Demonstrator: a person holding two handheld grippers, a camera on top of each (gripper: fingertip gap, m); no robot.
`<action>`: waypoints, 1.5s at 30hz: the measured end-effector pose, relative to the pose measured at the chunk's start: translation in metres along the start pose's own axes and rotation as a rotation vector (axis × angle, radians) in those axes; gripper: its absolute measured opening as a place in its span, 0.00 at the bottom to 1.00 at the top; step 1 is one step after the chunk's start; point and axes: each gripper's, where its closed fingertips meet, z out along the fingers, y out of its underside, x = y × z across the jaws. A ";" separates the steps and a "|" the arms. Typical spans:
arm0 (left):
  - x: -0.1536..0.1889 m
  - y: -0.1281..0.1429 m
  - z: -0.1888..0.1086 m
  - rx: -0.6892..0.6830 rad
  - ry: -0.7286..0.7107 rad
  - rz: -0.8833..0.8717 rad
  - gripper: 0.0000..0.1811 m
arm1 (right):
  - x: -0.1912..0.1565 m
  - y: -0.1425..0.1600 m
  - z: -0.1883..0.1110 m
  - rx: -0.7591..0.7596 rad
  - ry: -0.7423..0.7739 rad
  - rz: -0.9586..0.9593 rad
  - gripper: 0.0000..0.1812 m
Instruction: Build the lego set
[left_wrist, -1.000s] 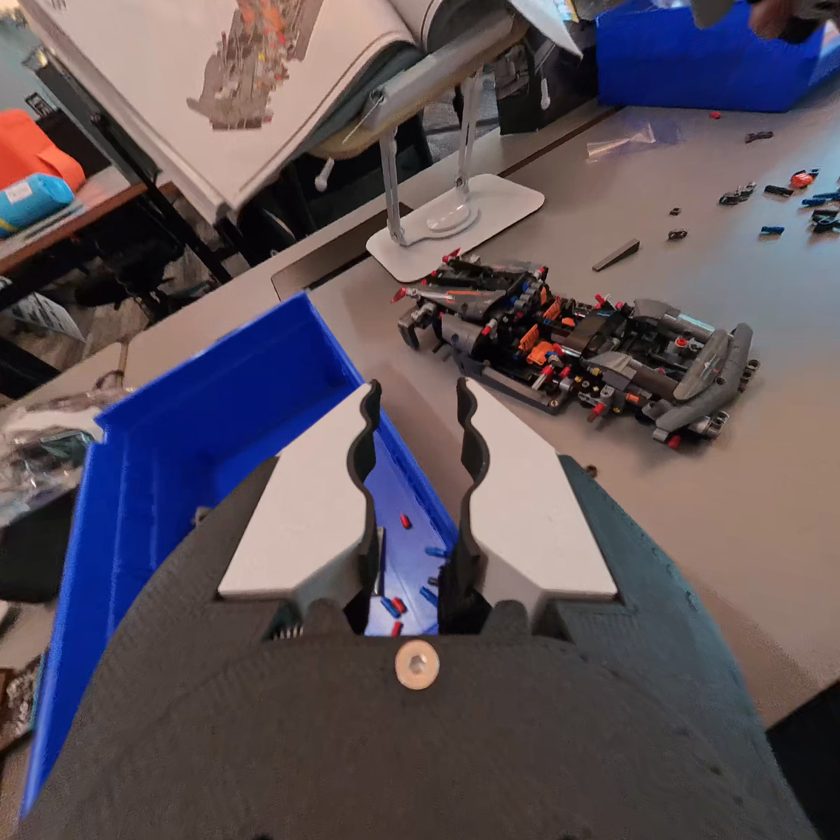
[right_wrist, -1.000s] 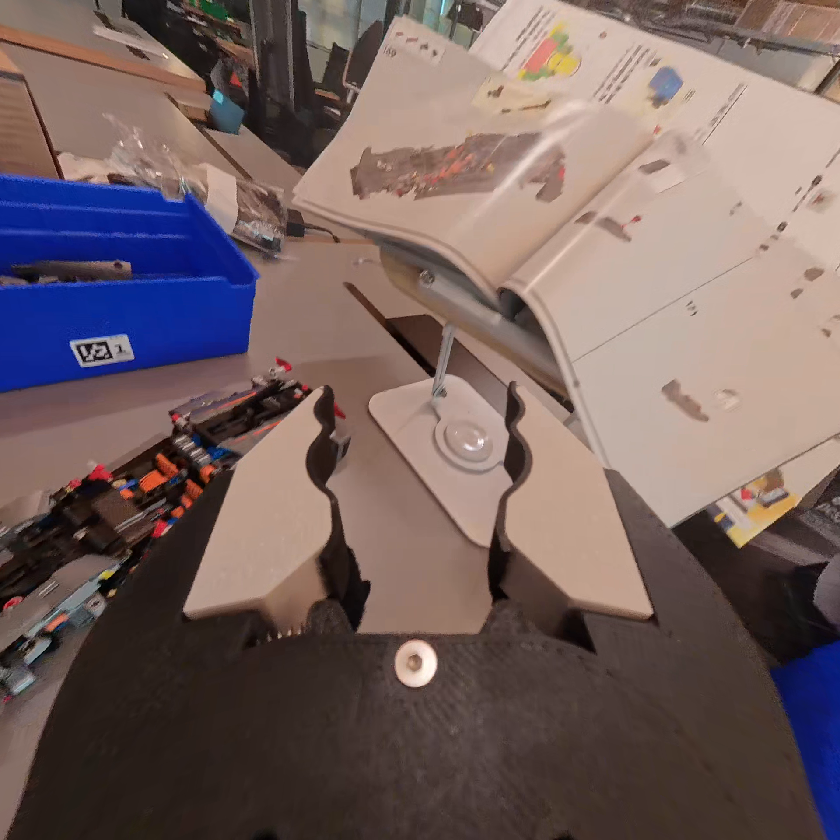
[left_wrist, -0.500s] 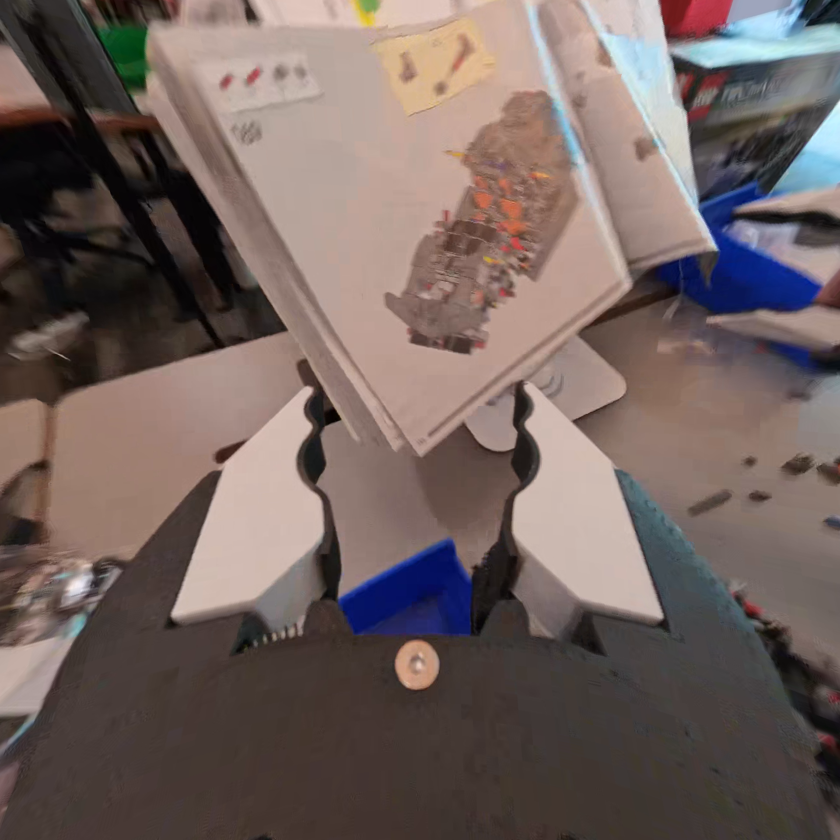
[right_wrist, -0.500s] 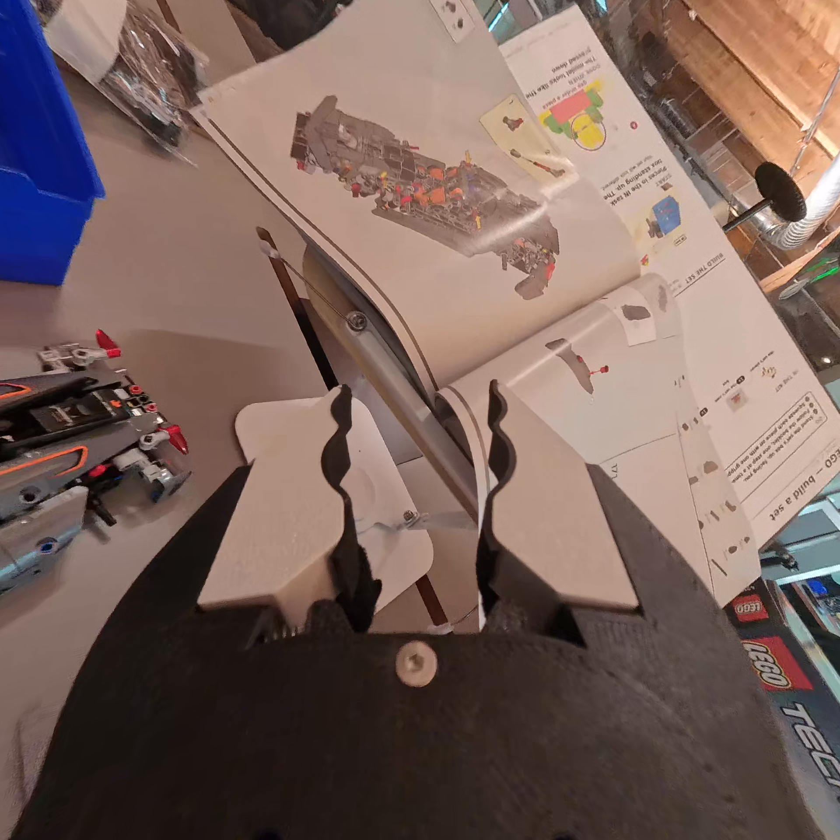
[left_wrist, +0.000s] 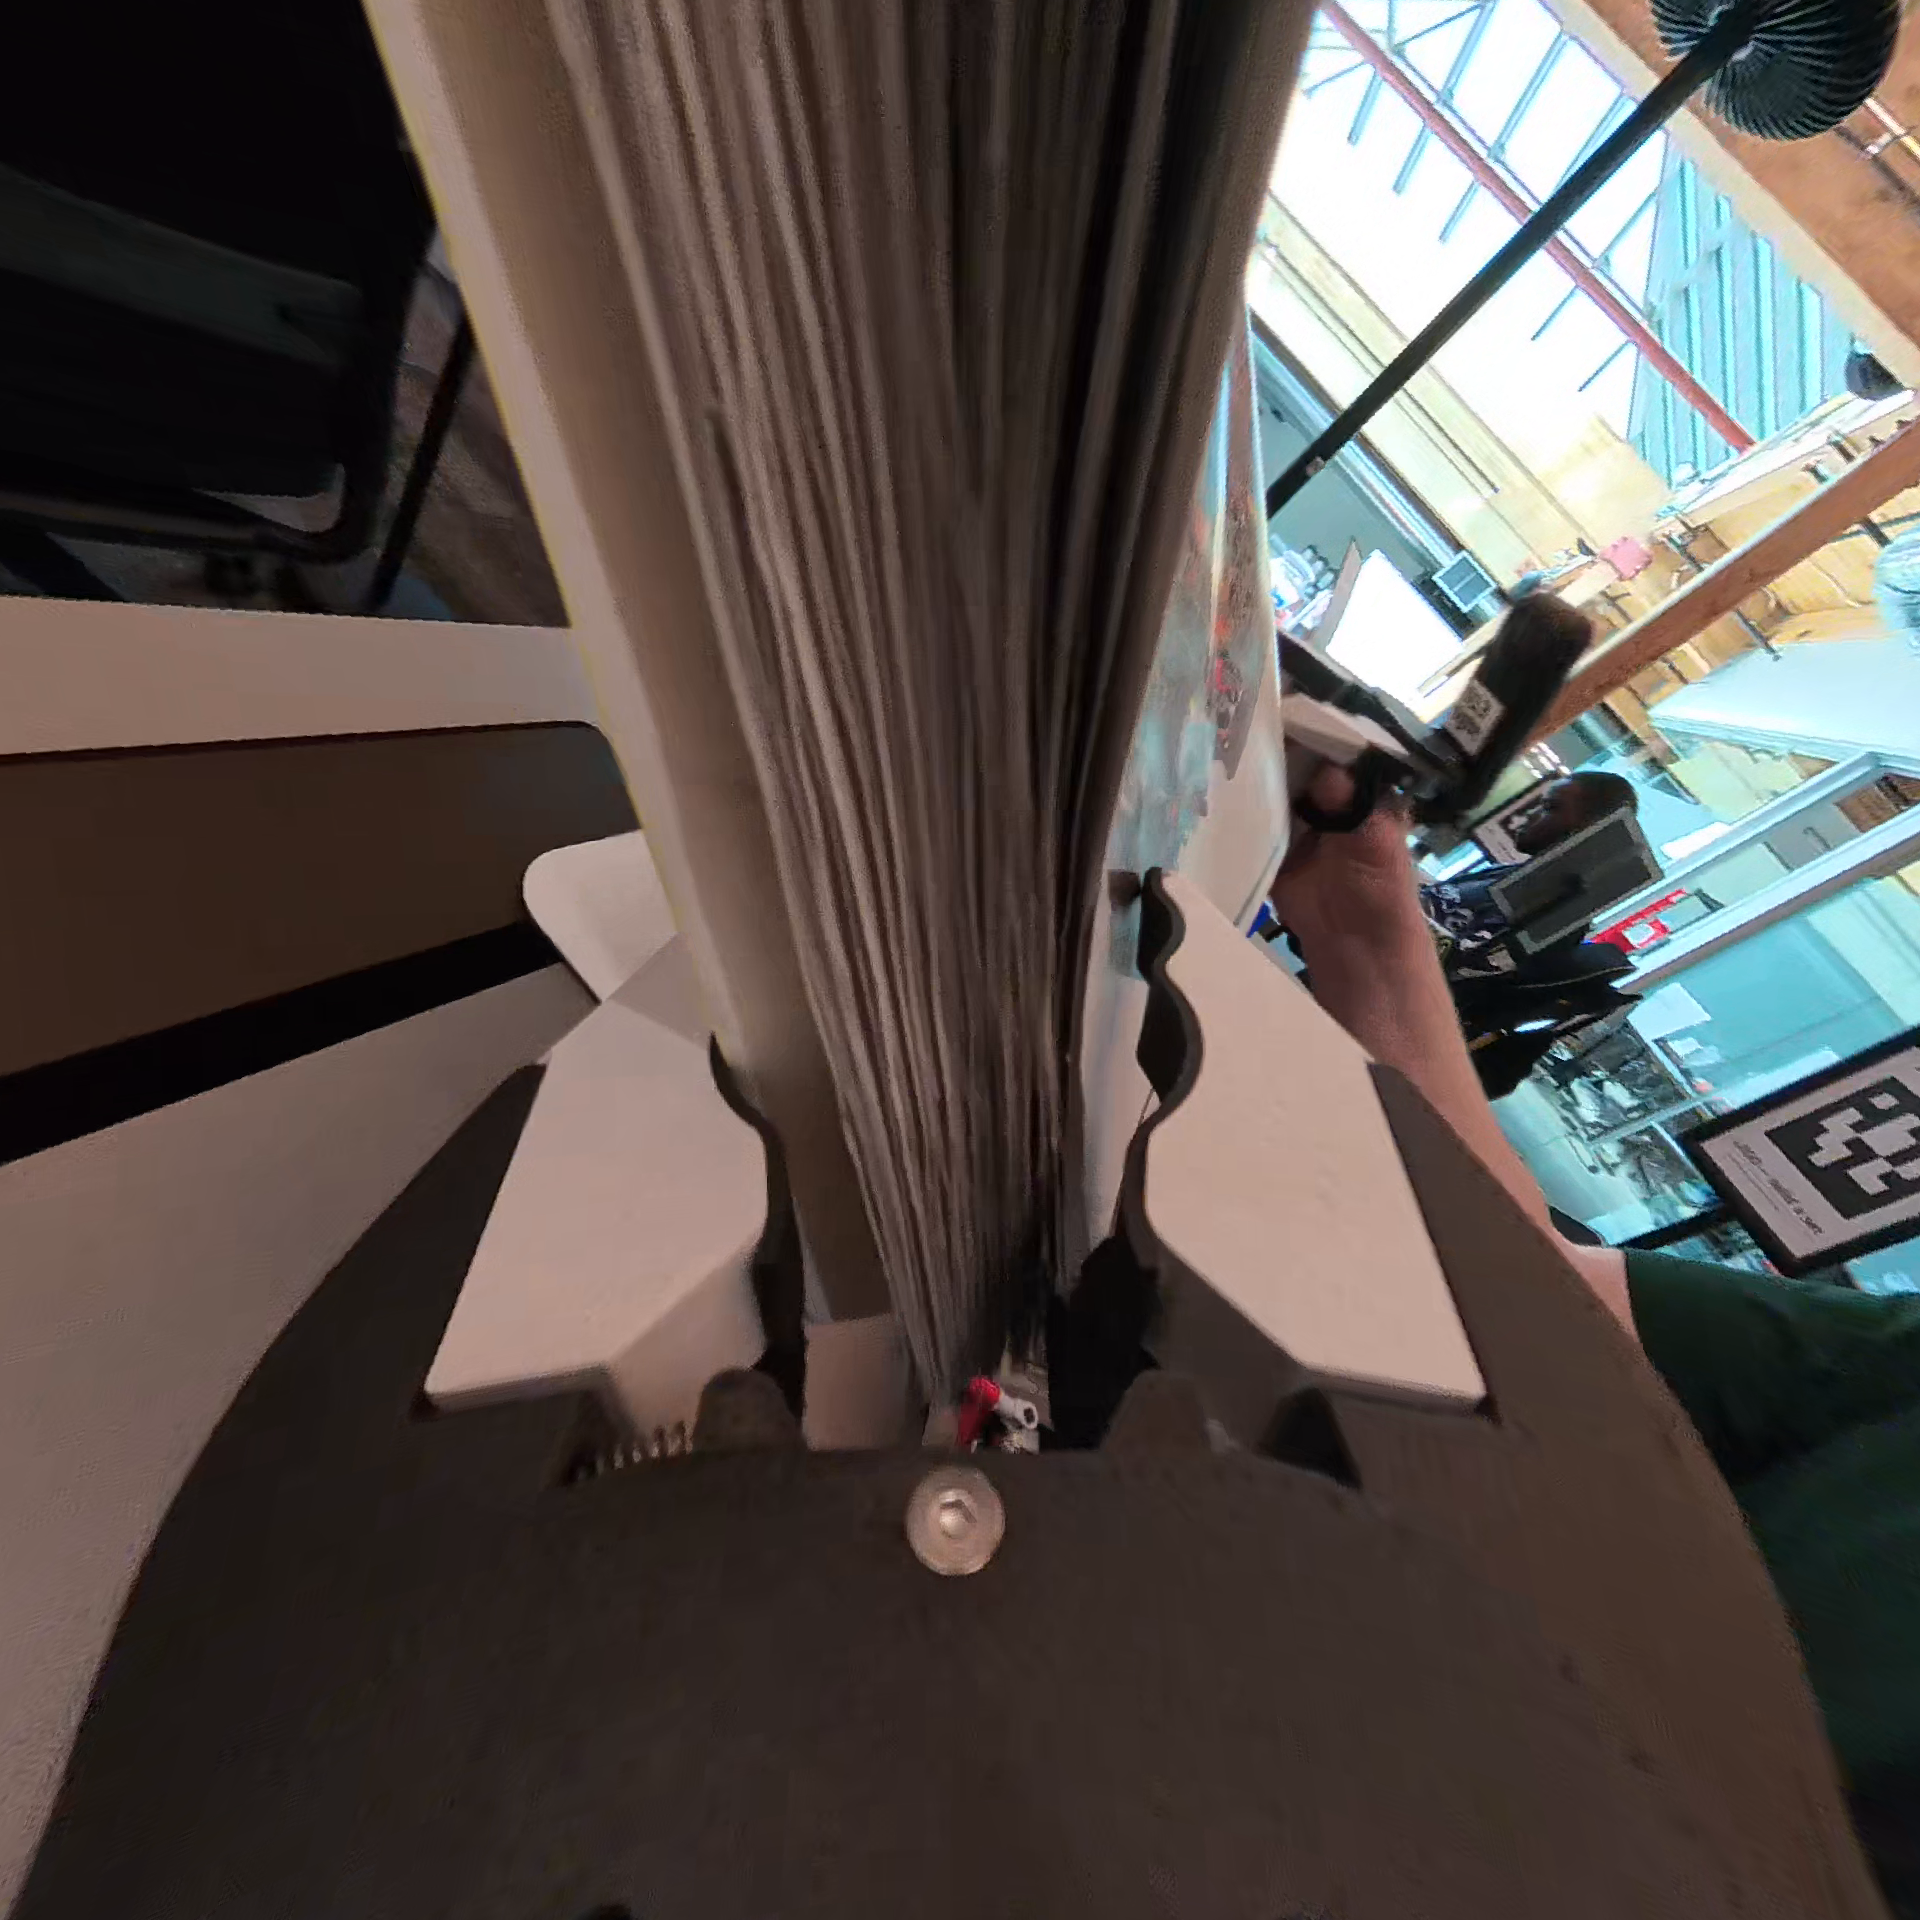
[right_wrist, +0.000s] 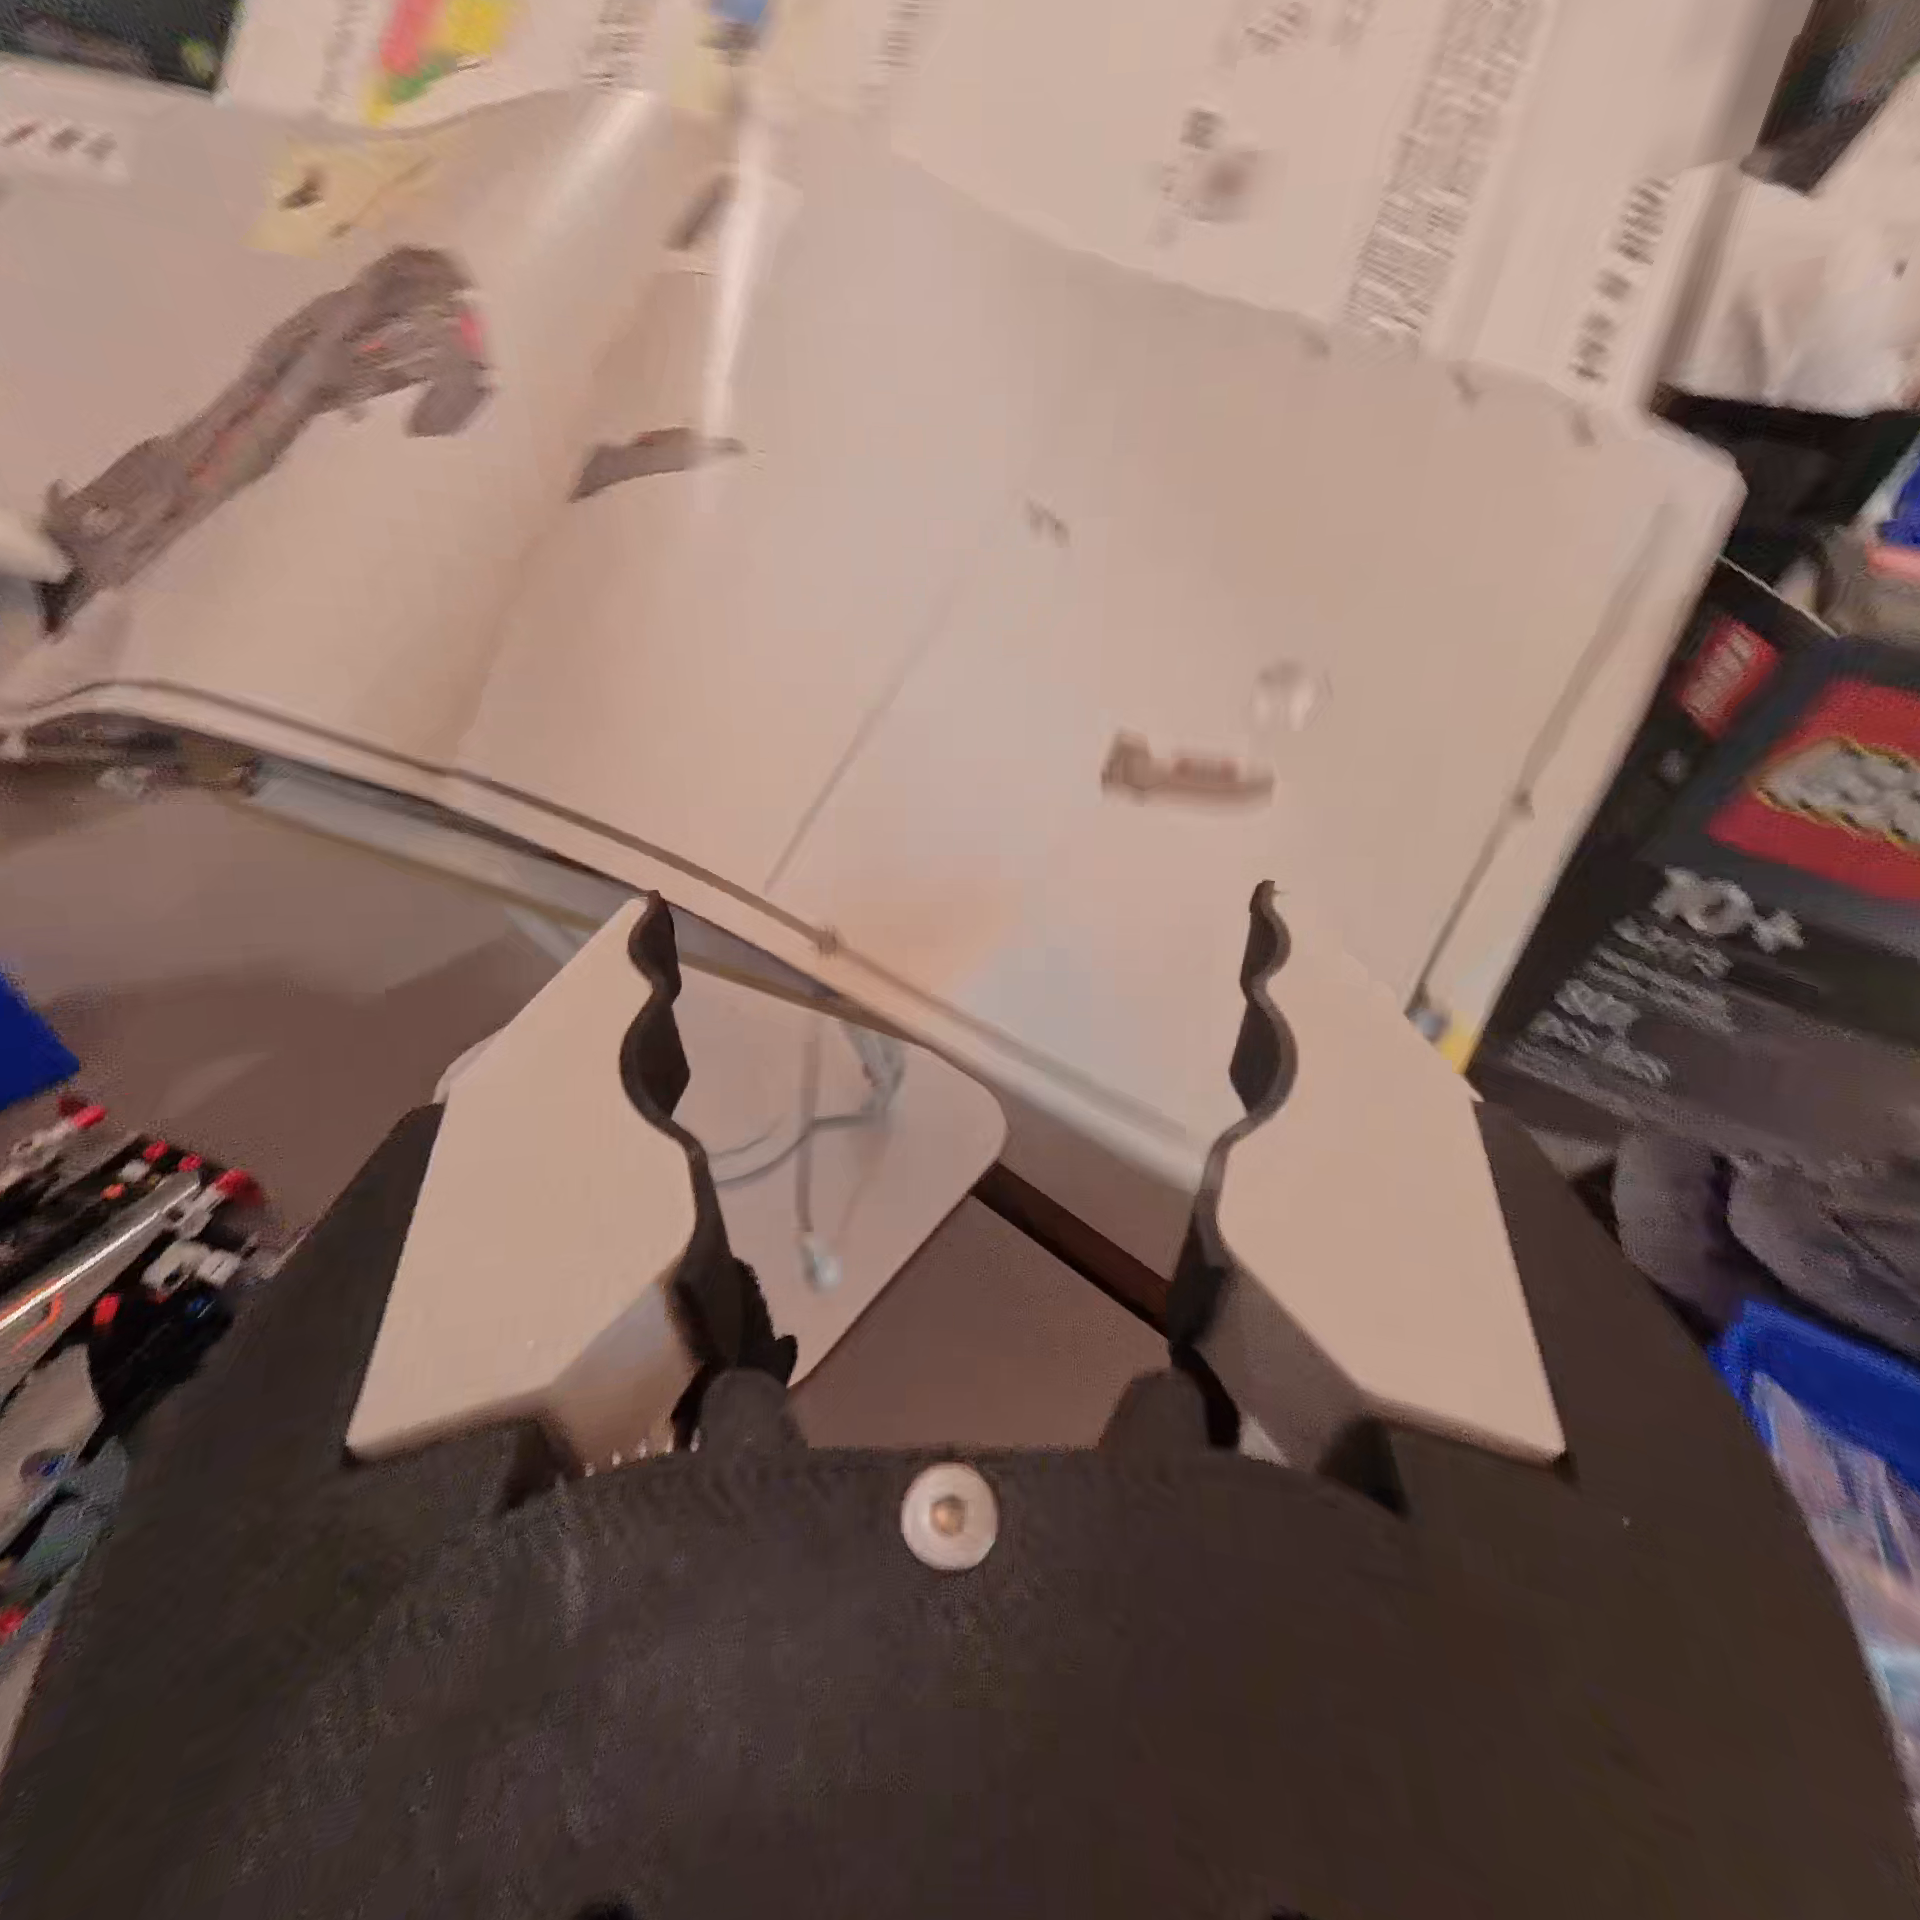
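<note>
Left gripper (left_wrist: 935, 966) has swung up off the table and now straddles the instruction book's (left_wrist: 914, 623) page edges, fingers spread, contact unclear. Right gripper (right_wrist: 956, 935) has widened, released, before the open pages. Only its view shows the lego model (right_wrist: 114, 1236), lower left.

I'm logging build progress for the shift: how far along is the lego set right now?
Done: a partly built model with red pins lies on the table at the lower left of the right wrist view, clearly unfinished. In hand: no bricks; the left gripper straddles the page stack of the instruction book, while the right gripper is open before its pages. Left: assembly of whatever parts remain.
</note>
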 end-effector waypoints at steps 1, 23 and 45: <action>-0.002 0.003 0.003 -0.004 0.009 -0.011 0.37 | 0.020 0.004 -0.002 0.019 0.021 0.081 0.59; 0.012 -0.014 0.015 0.004 0.097 0.037 0.09 | 0.058 0.021 0.039 0.311 -0.624 0.873 0.05; -0.018 -0.042 -0.028 0.010 0.057 0.066 0.19 | -0.028 0.028 -0.020 0.350 -0.511 0.912 0.05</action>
